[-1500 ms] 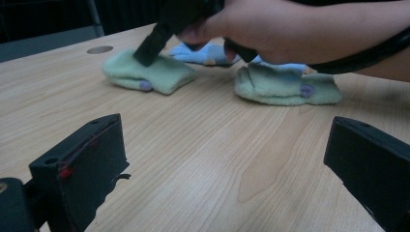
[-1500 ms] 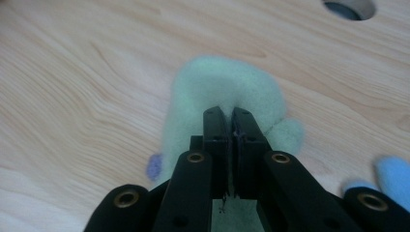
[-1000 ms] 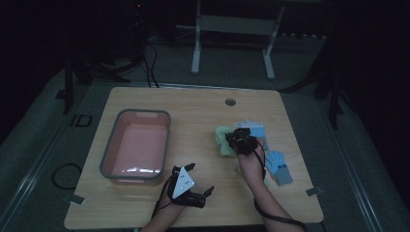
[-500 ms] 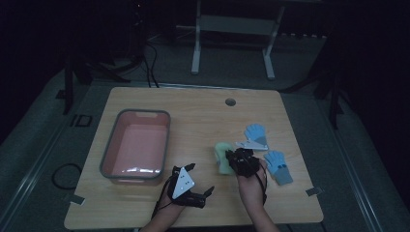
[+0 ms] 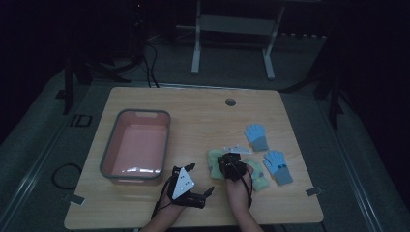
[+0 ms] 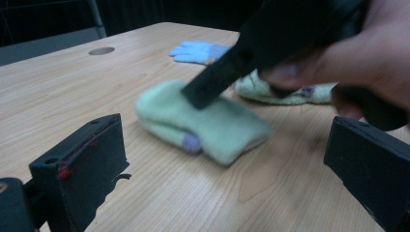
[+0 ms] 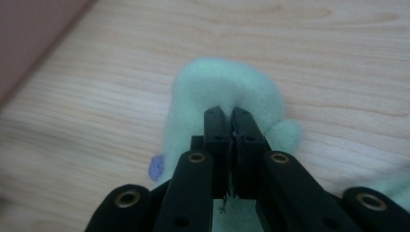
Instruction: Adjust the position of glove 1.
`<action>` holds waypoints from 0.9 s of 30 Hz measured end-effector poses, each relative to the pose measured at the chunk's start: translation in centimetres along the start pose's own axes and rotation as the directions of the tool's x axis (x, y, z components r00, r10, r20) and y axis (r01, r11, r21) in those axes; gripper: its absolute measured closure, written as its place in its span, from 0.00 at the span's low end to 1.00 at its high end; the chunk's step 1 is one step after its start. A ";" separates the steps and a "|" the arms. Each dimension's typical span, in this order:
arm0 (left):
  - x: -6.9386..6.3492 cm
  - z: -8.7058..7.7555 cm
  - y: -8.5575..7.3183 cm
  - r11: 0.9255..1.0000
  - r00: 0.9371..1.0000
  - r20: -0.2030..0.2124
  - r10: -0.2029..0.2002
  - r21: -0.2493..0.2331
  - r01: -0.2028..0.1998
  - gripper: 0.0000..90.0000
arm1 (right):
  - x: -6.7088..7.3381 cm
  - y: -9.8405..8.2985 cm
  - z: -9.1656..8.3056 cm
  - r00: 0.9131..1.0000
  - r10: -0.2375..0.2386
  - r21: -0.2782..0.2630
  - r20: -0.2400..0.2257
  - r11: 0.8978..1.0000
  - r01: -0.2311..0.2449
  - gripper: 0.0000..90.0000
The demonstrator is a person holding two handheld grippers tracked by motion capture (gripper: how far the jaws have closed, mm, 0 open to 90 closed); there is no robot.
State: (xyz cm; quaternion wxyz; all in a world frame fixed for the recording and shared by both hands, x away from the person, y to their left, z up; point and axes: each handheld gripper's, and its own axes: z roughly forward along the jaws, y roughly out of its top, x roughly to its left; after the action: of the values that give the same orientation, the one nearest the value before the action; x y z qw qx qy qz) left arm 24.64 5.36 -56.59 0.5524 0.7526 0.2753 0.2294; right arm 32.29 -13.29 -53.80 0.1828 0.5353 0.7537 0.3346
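Note:
A pale green mitten (image 5: pixel 213 159) (image 6: pixel 212 125) (image 7: pixel 227 82) with a small purple spot lies on the wooden table near the front. My right gripper (image 5: pixel 230 166) (image 7: pixel 231 113) points down onto it with its jaws pressed together, pinching the mitten's fabric; the left gripper view shows it as a black bar (image 6: pixel 217 79) reaching the mitten's top. A second green mitten (image 5: pixel 259 177) (image 6: pixel 285 92) lies just right of the hand. My left gripper (image 5: pixel 199 180) (image 6: pixel 227 193) rests low near the front edge, jaws wide apart with nothing between them, facing the green mitten.
A pink bin (image 5: pixel 140 112) with a grey rim stands at the left. Two blue mittens (image 5: pixel 256 136) (image 5: pixel 279 167) lie at the right, one of them far off in the left gripper view (image 6: pixel 198 50). A round hole (image 5: pixel 230 102) marks the table's far side.
My right gripper has come toward the front of the table and lower, bringing the green mitten with it. The two blue mittens now lie uncovered. My left gripper has stayed put.

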 end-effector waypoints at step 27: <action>0.0 0.0 0.0 1.000 1.000 -0.003 -0.005 0.003 0.005 0.02 | -2.4 2.4 -3.1 0.968 -0.227 -0.048 -0.107 0.974 0.223 0.75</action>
State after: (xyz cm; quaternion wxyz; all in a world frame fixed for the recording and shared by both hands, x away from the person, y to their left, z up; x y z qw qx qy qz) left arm 24.68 5.36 -56.58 0.5515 0.7524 0.2784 0.2285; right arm 32.90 -15.99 -50.12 0.1867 0.4235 0.8126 0.3542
